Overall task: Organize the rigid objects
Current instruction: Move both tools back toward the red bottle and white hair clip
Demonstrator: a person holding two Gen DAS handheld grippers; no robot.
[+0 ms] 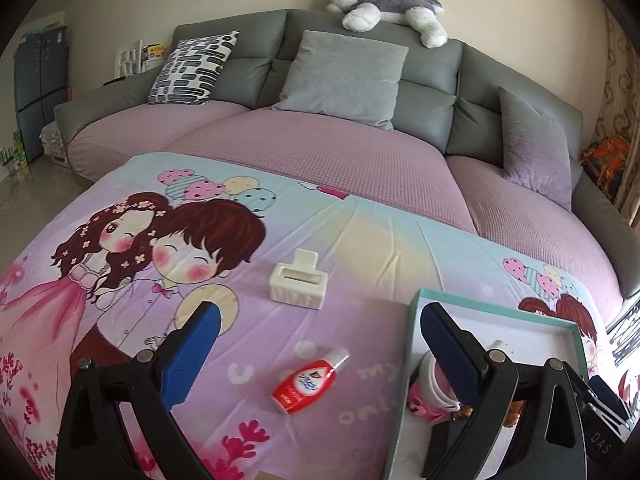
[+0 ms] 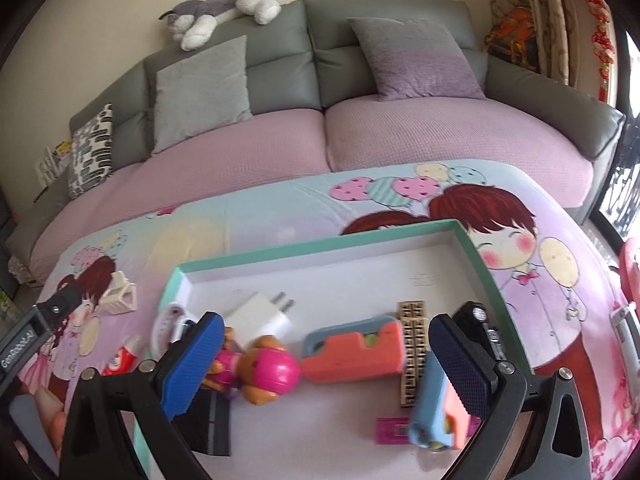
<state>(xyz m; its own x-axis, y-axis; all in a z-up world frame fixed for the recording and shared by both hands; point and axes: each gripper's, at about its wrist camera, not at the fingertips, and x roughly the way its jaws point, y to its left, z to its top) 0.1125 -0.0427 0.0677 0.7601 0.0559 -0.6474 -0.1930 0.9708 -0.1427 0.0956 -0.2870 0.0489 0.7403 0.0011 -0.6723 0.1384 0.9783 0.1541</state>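
Observation:
A teal-rimmed white tray [image 2: 320, 246] lies on the cartoon-print cloth; it also shows in the left wrist view [image 1: 496, 312]. In it lie a pink toy pup [image 2: 264, 372], a white plug charger [image 2: 262, 316], two orange-and-blue sharpener-like blocks [image 2: 356, 354] [image 2: 438, 408], a patterned wooden strip [image 2: 412, 344] and a black gadget [image 2: 482, 328]. My right gripper [image 2: 326, 356] is open above the tray, empty. My left gripper [image 1: 320, 344] is open, empty, above a red-and-white tube [image 1: 308, 384] on the cloth. A cream hair claw [image 1: 298, 282] lies farther back.
A grey sofa [image 1: 360, 80] with pink seat covers, cushions and a plush husky [image 1: 384, 10] stands behind the cloth. A white watch-like item [image 2: 168, 322] rests at the tray's left edge. A black flat block [image 2: 208, 420] lies in the tray's near left.

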